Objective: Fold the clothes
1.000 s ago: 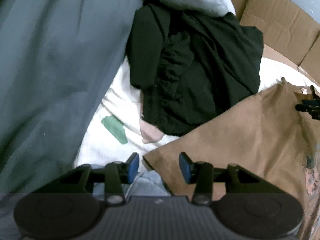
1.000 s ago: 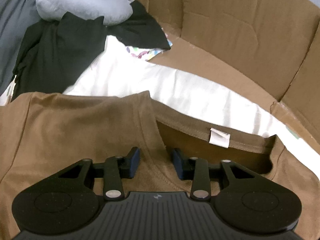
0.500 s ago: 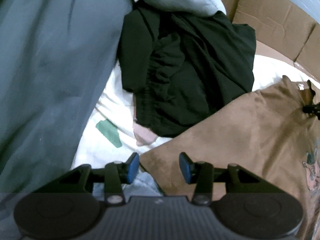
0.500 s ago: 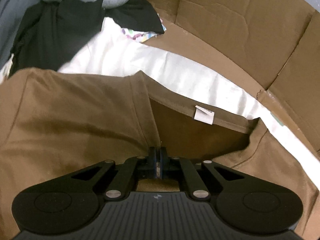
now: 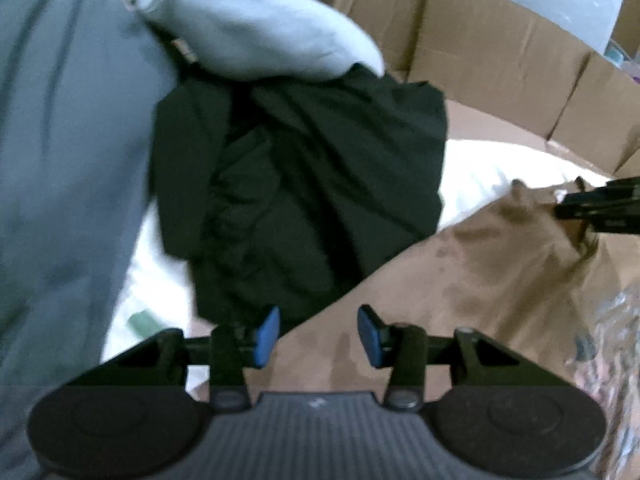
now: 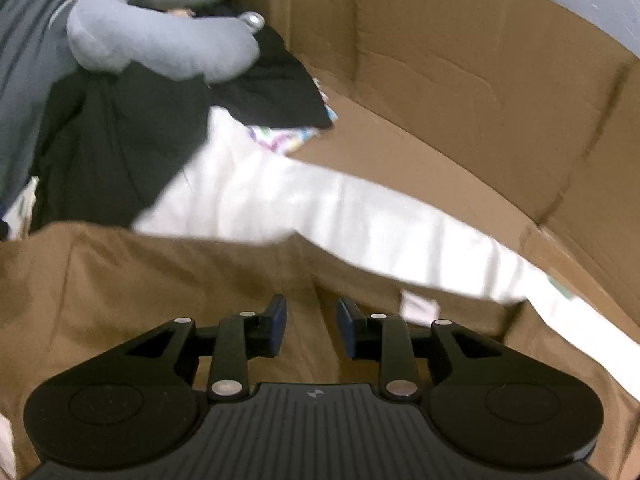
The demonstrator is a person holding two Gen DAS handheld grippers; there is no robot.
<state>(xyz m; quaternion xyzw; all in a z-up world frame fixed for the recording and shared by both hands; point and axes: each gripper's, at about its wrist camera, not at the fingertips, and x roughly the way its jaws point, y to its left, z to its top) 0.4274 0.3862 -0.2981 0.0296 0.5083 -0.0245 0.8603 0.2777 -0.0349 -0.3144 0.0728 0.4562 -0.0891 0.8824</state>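
left wrist: brown shirt under closing left gripper

right gripper hangs over the brown t-shirt, jaws opening, pads clear of the fabric; white sheet beyond; grey neck pillow on black garment; cardboard walls behind

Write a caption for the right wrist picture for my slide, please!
Right claw, opening, hovers over the brown shirt's collar beside the cardboard box.
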